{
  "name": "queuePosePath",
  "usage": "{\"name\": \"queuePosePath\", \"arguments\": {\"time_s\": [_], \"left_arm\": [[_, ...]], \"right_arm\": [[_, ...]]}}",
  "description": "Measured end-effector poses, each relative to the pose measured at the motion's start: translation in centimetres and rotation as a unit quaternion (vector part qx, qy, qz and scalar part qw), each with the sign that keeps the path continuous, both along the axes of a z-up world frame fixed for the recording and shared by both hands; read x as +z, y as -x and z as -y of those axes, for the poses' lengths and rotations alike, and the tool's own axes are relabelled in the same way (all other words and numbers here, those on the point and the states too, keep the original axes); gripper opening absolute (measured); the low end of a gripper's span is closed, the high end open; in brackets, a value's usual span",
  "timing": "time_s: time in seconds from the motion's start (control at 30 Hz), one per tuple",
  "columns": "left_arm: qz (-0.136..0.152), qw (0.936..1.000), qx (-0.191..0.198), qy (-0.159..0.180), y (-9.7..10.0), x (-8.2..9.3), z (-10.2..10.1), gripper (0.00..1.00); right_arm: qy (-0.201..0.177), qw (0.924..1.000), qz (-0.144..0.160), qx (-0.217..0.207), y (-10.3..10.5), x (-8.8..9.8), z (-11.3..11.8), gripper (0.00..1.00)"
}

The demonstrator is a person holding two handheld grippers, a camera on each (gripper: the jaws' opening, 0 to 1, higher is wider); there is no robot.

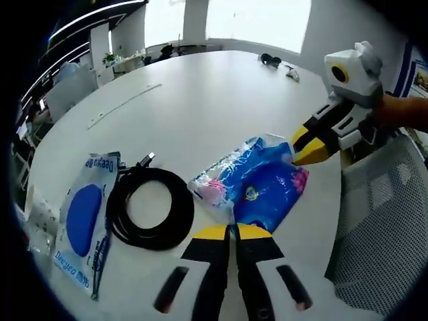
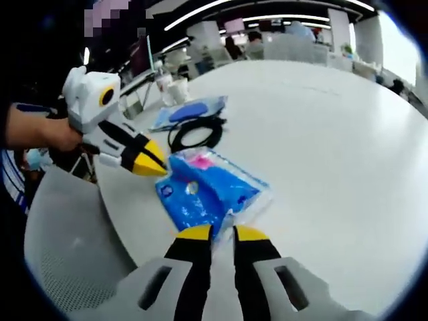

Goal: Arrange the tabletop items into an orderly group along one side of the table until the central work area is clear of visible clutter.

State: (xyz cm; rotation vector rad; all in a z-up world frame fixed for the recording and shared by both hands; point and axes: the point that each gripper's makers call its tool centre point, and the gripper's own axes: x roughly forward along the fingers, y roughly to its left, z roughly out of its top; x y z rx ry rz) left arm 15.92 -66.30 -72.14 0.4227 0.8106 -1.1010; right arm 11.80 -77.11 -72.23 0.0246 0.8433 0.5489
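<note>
Lying on the white tabletop [image 1: 200,107] in the left gripper view, a crinkled blue plastic bag [image 1: 257,184] with pink contents sits just ahead of the left gripper [image 1: 232,231], jaws nearly closed, pinching the bag's edge. At 9 o'clock: coiled black cable [image 1: 150,207], blue-printed pouch [image 1: 83,221]. Right gripper [image 1: 304,150] meets the bag at 2 o'clock.

Right gripper view: right gripper [image 2: 222,232] narrow, tips on the bag [image 2: 207,187]; left gripper [image 2: 152,164] at 10 o'clock touches it. Cable [image 2: 197,132] and pouch [image 2: 190,110] beyond.
</note>
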Motion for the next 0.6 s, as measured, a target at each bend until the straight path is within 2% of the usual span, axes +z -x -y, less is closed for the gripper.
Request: {"name": "queuePosePath", "arguments": {"time_s": [0.07, 0.3, 0.6], "left_arm": [[0.006, 1.0000, -0.001, -0.001, -0.2, 0.1, 0.0, 0.00], [0.017, 0.9998, -0.003, 0.001, -0.4, 0.4, 0.2, 0.00], [0.026, 0.9994, -0.002, 0.024, -0.6, 1.6, 0.8, 0.00]], "right_arm": [[0.013, 0.9999, -0.002, 0.008, 0.1, -0.2, 0.4, 0.00], [0.015, 0.9998, 0.006, 0.009, -0.1, 0.6, 0.8, 0.00], [0.028, 0.9994, 0.020, 0.007, -0.6, 2.1, 1.7, 0.00]]}}
